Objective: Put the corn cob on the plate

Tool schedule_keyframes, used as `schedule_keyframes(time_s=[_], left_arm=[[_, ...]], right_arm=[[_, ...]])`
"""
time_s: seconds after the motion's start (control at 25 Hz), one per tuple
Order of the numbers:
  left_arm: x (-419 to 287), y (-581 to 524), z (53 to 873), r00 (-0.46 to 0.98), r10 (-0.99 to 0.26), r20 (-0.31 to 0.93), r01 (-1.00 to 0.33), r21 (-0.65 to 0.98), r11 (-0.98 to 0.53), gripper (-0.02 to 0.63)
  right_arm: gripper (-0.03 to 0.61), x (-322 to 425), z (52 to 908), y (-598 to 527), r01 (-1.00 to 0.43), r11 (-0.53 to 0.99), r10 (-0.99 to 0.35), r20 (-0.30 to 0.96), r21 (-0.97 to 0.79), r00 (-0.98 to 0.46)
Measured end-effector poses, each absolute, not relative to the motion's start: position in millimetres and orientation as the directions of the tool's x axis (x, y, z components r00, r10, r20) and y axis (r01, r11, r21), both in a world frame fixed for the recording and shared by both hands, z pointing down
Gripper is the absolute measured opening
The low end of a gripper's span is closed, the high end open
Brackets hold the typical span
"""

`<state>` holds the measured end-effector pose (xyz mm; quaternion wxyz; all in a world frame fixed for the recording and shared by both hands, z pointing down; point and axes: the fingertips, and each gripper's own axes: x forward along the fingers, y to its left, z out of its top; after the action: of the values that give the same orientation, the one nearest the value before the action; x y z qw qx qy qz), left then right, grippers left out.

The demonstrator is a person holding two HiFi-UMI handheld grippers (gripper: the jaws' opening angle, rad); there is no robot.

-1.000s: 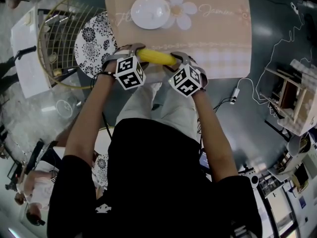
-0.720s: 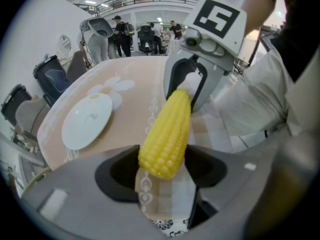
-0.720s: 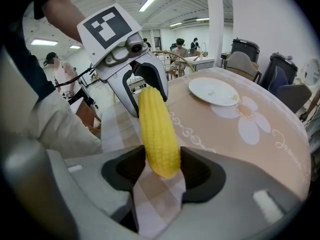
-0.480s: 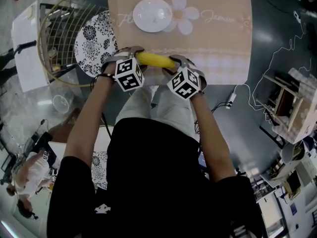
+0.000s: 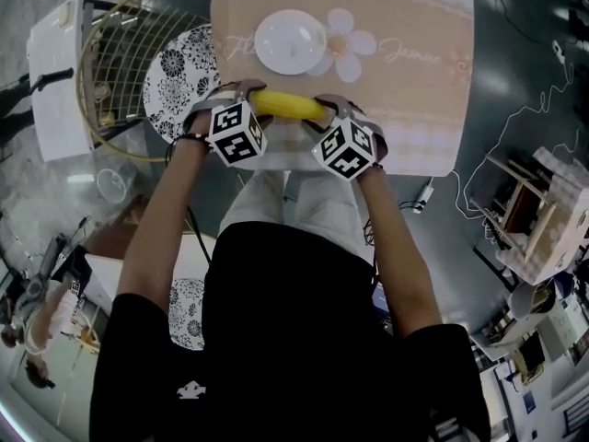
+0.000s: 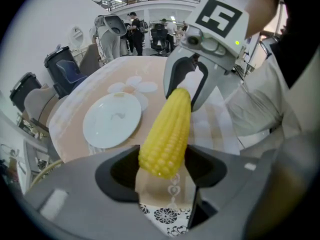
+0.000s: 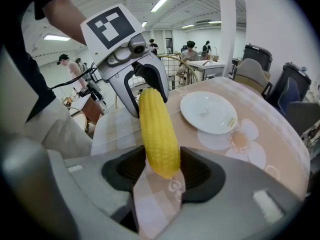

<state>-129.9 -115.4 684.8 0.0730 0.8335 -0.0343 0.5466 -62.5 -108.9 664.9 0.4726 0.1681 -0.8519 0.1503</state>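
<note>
Clenching opposite ends of the yellow corn cob, the left gripper and right gripper held it over the tablecloth, just nearer than the white plate.

We see a table draped in a peach flowered cloth, standing on a dark grey floor. Left of the table sits a round wire basket; right of it, well apart, a pale wooden rack. Beyond the table, strip lights cross a white ceiling.
</note>
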Motion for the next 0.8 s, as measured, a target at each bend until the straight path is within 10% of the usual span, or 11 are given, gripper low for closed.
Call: schedule_keyframes(time_s=[0.8], left_arm=[[-121.4, -223.7, 681.3, 0.396, -0.068, 0.916, -0.248, 0.035, -0.968, 0.295]], right_arm=[[0.216, -53.5, 660.3, -223.4, -0.343, 0.939, -0.147, 0.858, -0.035, -0.491]])
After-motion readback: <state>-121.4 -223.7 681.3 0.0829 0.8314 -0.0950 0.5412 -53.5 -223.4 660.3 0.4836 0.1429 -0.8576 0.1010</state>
